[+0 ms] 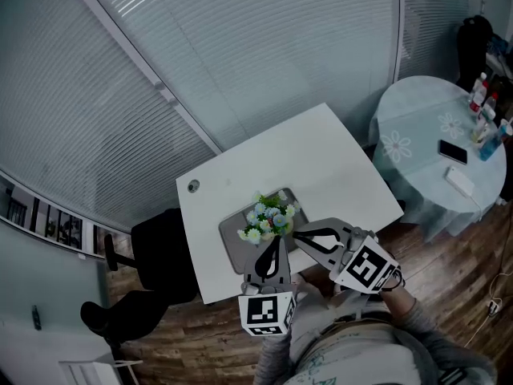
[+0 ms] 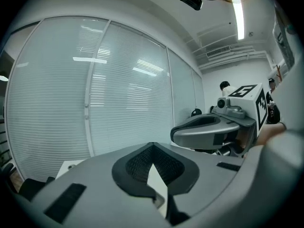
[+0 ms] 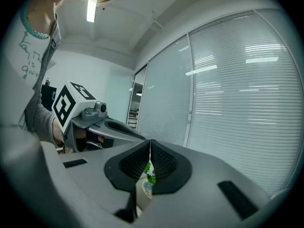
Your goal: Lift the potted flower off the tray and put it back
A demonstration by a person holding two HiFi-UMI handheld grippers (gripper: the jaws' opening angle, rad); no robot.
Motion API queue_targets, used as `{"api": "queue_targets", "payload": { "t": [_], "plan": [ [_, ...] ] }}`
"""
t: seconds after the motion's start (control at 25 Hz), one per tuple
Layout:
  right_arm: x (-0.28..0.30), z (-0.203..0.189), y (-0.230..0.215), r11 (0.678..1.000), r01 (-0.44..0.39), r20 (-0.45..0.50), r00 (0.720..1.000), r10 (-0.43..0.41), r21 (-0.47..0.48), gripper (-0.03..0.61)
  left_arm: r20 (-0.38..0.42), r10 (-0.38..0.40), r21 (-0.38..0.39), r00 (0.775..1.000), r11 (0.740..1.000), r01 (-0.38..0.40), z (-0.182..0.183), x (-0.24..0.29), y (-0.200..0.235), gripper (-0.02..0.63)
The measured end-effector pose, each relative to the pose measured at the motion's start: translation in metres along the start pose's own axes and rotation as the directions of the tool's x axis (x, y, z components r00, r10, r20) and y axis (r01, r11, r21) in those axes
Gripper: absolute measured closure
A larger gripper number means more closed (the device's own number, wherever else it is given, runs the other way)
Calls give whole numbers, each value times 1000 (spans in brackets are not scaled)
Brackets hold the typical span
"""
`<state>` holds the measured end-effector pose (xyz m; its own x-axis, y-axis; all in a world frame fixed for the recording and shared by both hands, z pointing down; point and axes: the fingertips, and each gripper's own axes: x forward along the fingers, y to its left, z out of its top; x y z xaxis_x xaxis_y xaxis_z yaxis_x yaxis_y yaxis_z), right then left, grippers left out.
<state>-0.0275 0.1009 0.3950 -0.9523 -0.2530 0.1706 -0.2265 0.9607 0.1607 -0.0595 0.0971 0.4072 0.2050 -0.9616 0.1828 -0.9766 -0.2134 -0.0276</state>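
The head view is the only one that gives the whole layout. There's a black chair (image 1: 160, 251) left of the tray (image 1: 232, 245), the tray is on the white table (image 1: 321, 159), and a round table (image 1: 417, 135) with a phone (image 1: 453, 151) is well off to the tray's right. The potted flower (image 1: 269, 215) shows over the tray, but I can't tell if it's resting on it. The left gripper (image 1: 276, 242) has its jaws pressed together with nothing clamped. The right gripper (image 1: 296, 233) is the same, though its own view peeks at blooms and pot under its tips. Both point roughly level and converge on the flower from the tray's near side.
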Motion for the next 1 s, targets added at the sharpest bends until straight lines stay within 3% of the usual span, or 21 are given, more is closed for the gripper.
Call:
{"api": "queue_targets", "payload": {
  "t": [1.0],
  "plan": [
    [-16, -14, 7, 1000, 11, -54, 998, -12, -13, 560, -27, -36, 23, 999, 999, 37, -13, 3, -22, 604]
  ]
}}
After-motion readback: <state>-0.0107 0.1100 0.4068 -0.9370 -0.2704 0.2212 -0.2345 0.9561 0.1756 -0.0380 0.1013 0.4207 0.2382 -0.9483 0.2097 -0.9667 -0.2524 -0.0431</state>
